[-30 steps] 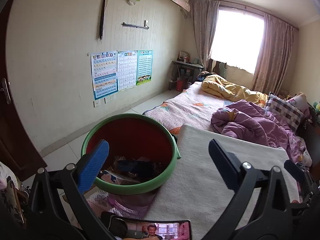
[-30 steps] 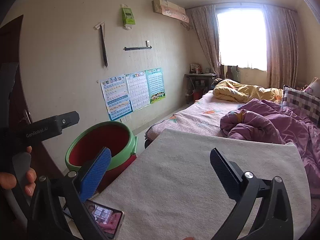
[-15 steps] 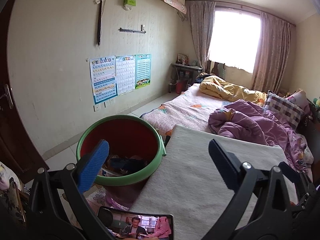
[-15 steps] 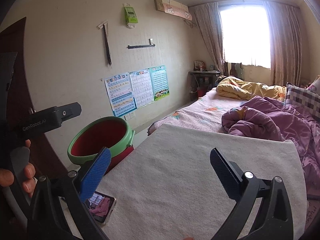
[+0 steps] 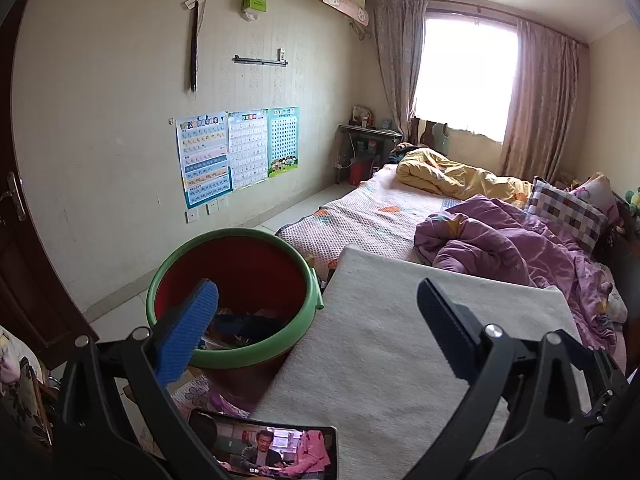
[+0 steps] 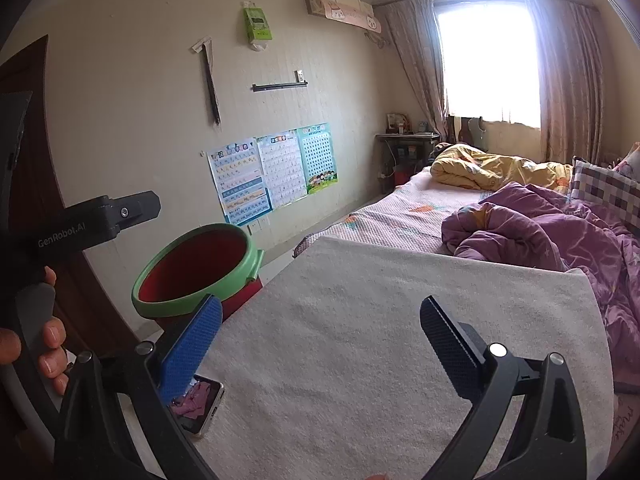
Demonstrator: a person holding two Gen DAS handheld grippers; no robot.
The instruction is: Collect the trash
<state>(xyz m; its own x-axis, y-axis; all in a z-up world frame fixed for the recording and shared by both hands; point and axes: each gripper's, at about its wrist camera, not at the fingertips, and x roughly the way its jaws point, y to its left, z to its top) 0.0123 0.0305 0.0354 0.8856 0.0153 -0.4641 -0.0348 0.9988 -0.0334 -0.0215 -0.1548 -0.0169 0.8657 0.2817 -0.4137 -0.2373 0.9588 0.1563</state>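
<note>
A red bin with a green rim (image 5: 236,300) stands on the floor beside the bed, with dark scraps and wrappers lying in its bottom. The same bin (image 6: 200,272) shows at the left of the right wrist view, its contents hidden by the rim. My left gripper (image 5: 316,312) hovers open and empty, its blue pad over the bin's near rim. Over the grey-white towel (image 6: 380,340) spread on the bed, my right gripper (image 6: 320,328) is open and empty too. A hand at the far left holds the left tool's handle (image 6: 92,224).
A phone (image 5: 272,452) playing video lies at the towel's near-left corner, phone (image 6: 196,404) partly behind my right blue pad. A purple quilt (image 5: 500,244), yellow quilt (image 5: 452,176) and checked pillow (image 5: 568,212) lie further along the bed. A dark door (image 5: 20,220) stands left; posters (image 5: 240,152) hang on the wall.
Both views have drawn back and shifted slightly; the bin now sits further from my left gripper and lower left. Both grippers stay open and empty throughout.
</note>
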